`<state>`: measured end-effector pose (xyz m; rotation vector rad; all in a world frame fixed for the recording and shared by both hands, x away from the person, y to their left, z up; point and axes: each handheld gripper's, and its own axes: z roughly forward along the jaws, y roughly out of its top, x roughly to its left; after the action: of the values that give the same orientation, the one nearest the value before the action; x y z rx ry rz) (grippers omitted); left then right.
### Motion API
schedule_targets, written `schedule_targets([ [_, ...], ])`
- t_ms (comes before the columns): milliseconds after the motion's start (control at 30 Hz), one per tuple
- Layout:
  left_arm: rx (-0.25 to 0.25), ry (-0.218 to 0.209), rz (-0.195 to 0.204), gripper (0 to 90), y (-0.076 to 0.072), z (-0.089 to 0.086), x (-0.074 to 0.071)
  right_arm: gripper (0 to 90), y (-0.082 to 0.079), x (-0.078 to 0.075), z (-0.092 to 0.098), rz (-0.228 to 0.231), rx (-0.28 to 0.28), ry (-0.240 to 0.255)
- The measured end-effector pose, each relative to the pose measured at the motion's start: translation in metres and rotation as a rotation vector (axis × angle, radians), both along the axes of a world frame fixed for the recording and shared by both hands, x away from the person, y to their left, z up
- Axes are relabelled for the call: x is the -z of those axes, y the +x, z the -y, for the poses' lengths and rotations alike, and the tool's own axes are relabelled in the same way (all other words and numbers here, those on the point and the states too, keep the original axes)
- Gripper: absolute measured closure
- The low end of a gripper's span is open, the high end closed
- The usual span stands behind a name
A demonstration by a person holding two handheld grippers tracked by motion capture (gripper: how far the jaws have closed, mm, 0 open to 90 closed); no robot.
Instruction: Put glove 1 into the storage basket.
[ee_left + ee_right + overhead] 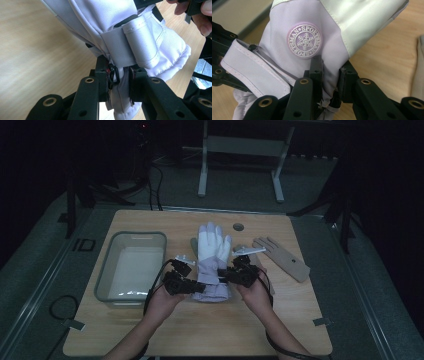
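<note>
A: Your left gripper has its jaws pinched on the glove, right at the cuff edge, fabric bunched between the pads.

B: Same story on your right gripper: jaws clamped on the cuff just below the round snowflake badge.

A: From above, you've got the glove stretched between both grippers, left gripper on the cuff's left side, right gripper on its right side.

B: The glove's fingers point away from you, and it sits over the middle of the table. Whether the cuff is clear of the wood, I can't tell.

A: Left of the glove, close by, there's the clear bin.

B: And right of the glove, a little apart, a tan glove lies flat on the table.

A: In your left gripper view the cuff strap hangs folded over just above the jaws.
</note>
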<state>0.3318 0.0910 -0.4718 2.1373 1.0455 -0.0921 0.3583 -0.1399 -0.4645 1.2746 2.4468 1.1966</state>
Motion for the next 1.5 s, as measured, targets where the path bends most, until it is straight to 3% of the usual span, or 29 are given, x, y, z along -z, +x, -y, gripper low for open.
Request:
schedule_targets([
  [333, 0.003, 0.024, 0.027, 74.4, 0.004, -0.034, -0.029, 76.2, 0.007, -0.024, -0.029, 0.013, -0.025, 0.049],
  [800, -0.039, 0.091, 0.023, 74.4, 0.001, -0.094, -0.056, 76.2, 0.014, -0.042, -0.093, 0.031, -0.075, 0.067],
  [833, -0.039, 0.091, 0.023, 74.3, 0.001, -0.094, -0.056, 76.2, 0.014, -0.042, -0.093, 0.031, -0.075, 0.067],
  [867, -0.048, 0.098, 0.016, 74.3, 0.0, -0.105, -0.058, 76.2, 0.014, -0.043, -0.099, 0.029, -0.082, 0.067],
  [1267, -0.102, 0.135, -0.014, 74.3, -0.007, -0.167, -0.066, 76.2, 0.017, -0.048, -0.173, 0.029, -0.148, 0.066],
  [1500, -0.135, 0.168, -0.071, 74.3, -0.008, -0.2, -0.055, 76.3, 0.019, -0.034, -0.213, -0.01, -0.169, 0.074],
])
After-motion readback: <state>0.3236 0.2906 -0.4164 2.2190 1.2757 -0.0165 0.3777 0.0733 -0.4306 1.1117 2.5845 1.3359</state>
